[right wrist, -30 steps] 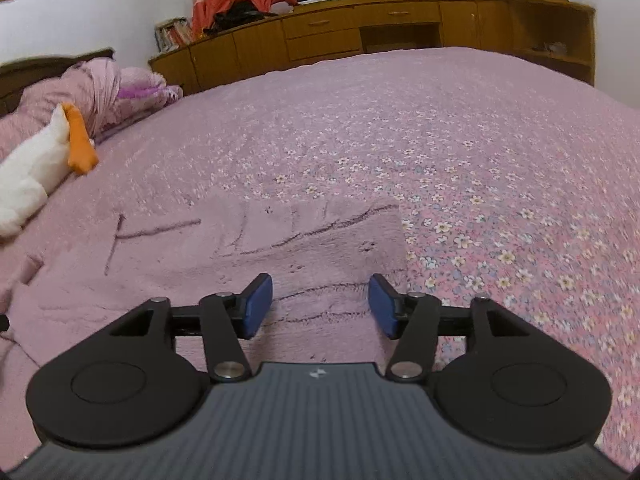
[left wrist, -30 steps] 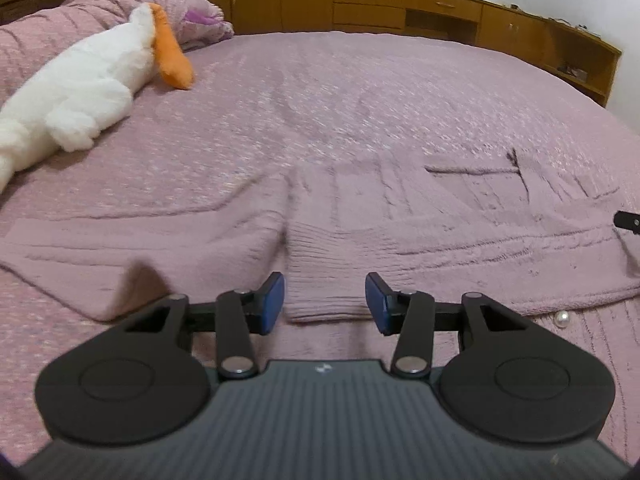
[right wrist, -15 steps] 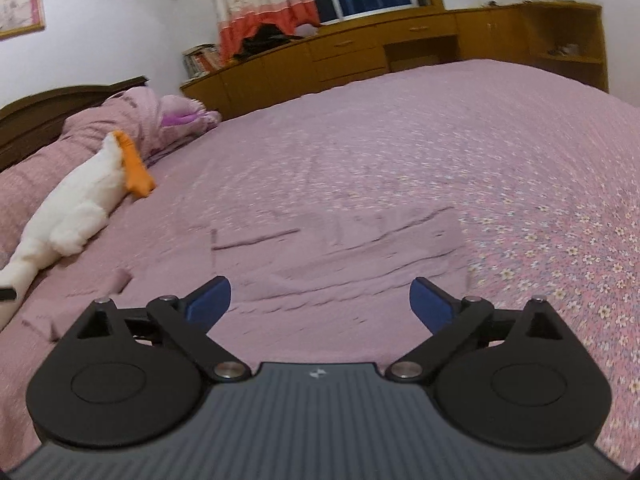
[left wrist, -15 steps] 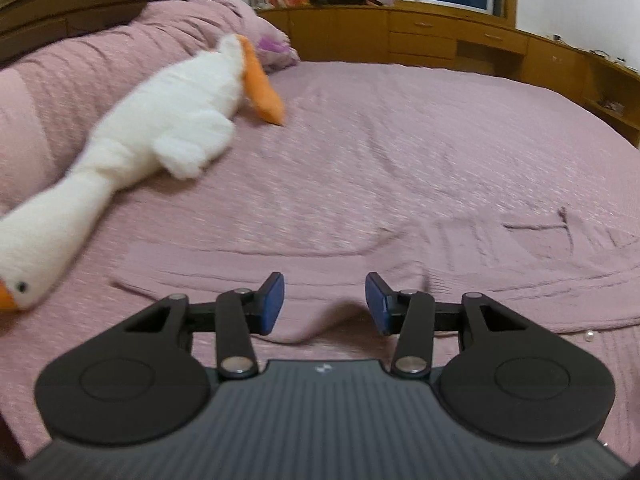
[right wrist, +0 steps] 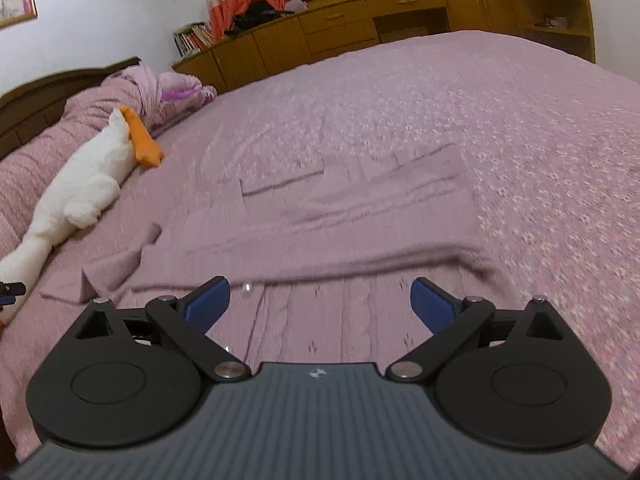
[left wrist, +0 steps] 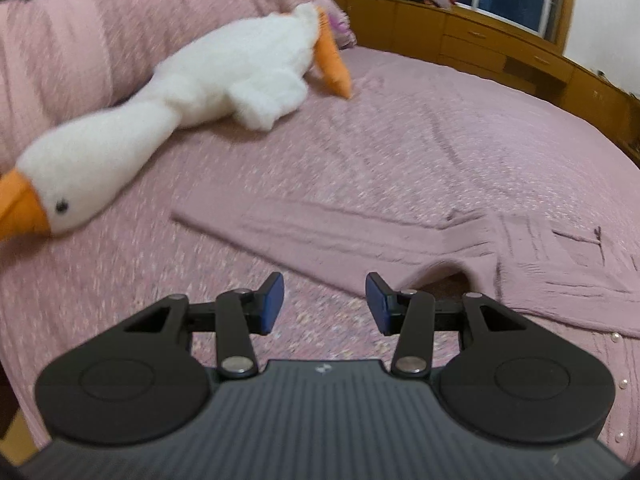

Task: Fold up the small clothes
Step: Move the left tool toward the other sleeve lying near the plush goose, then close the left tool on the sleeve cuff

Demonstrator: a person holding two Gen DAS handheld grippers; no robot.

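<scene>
A mauve knit cardigan (right wrist: 360,216) with pearl buttons lies flat on the pink bedspread, its body partly folded over. One sleeve (left wrist: 320,232) stretches out to the left in the left wrist view. My left gripper (left wrist: 324,304) is open and empty, just in front of the sleeve's lower edge, not touching it. My right gripper (right wrist: 320,304) is wide open and empty, above the cardigan's near part, close to a pearl button (right wrist: 247,288).
A white plush goose (left wrist: 180,96) with an orange beak lies left of the sleeve, also seen in the right wrist view (right wrist: 80,184). Pillows (left wrist: 60,52) and headboard are at the left. Wooden cabinets (right wrist: 360,20) line the far side of the bed.
My left gripper has swung left, from the cardigan's body to the outstretched sleeve. My right gripper has opened wide and pulled back from the folded body toward the near part.
</scene>
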